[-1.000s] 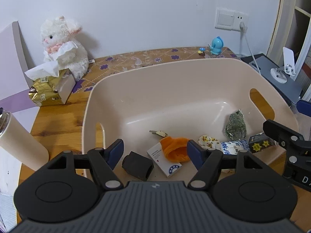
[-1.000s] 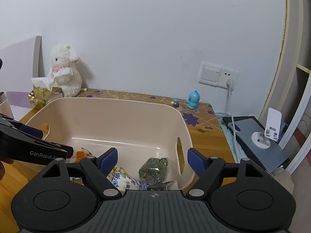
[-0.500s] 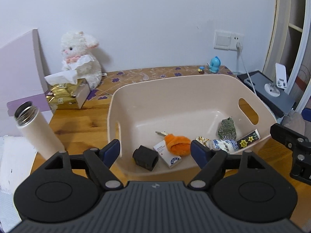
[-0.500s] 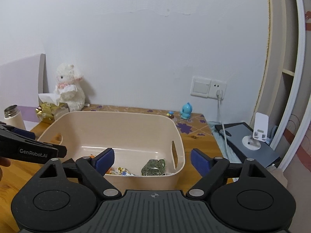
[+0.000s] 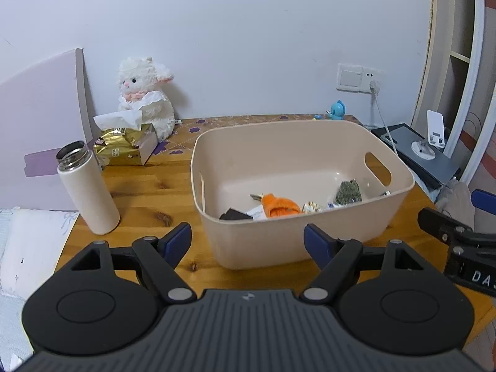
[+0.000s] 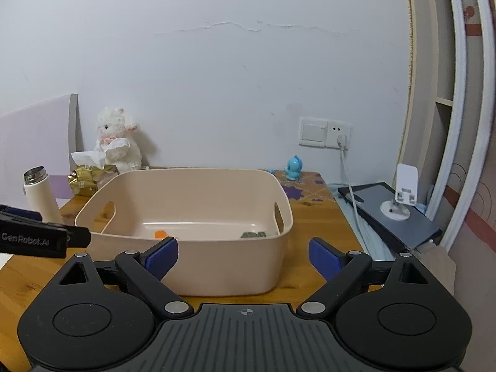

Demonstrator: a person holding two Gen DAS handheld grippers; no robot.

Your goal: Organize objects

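"GenRobot.AI" on left tongs (image 6: 43,240)

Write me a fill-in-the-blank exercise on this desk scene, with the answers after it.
1. The orange item lies inside the beige ____.
2. The white bottle stands upright with its ____ off.
3. The plush lamb sits behind the gold ____ pack.
4. The left hand-held gripper and the right hand-held gripper are both ____ and hold nothing.

Missing words: bin; cap; tissue; open
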